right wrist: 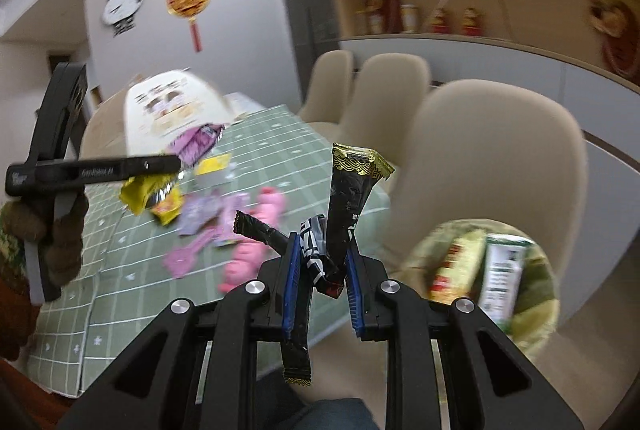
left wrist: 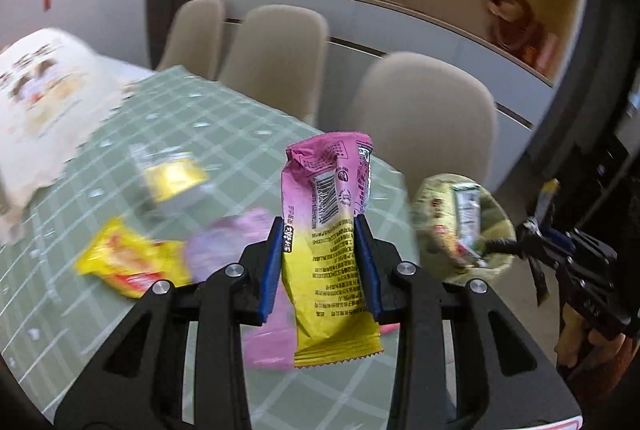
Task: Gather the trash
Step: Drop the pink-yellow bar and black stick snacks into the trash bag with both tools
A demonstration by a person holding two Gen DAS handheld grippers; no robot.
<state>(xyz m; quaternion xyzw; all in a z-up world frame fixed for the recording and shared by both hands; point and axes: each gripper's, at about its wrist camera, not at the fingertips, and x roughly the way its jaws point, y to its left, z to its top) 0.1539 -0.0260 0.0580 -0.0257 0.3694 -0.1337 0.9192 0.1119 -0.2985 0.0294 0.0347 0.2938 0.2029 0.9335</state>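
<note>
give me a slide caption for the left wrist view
Left gripper holds a pink-and-yellow wrapper over the green checked tablecloth.

A pink and yellow wrapper [left wrist: 328, 230] stands upright, pinched at its middle, barcode side showing. A bunch of black wrappers [right wrist: 340, 222] with gold edges sticks up and hangs down, squeezed together. More trash lies blurred on the green checked counter [left wrist: 224, 133]: a yellow wrapper [left wrist: 128, 262], a purple wrapper [left wrist: 232, 242] and pink pieces [right wrist: 248, 254]. A round bin [right wrist: 484, 282] beyond the counter's edge holds packets.
</note>
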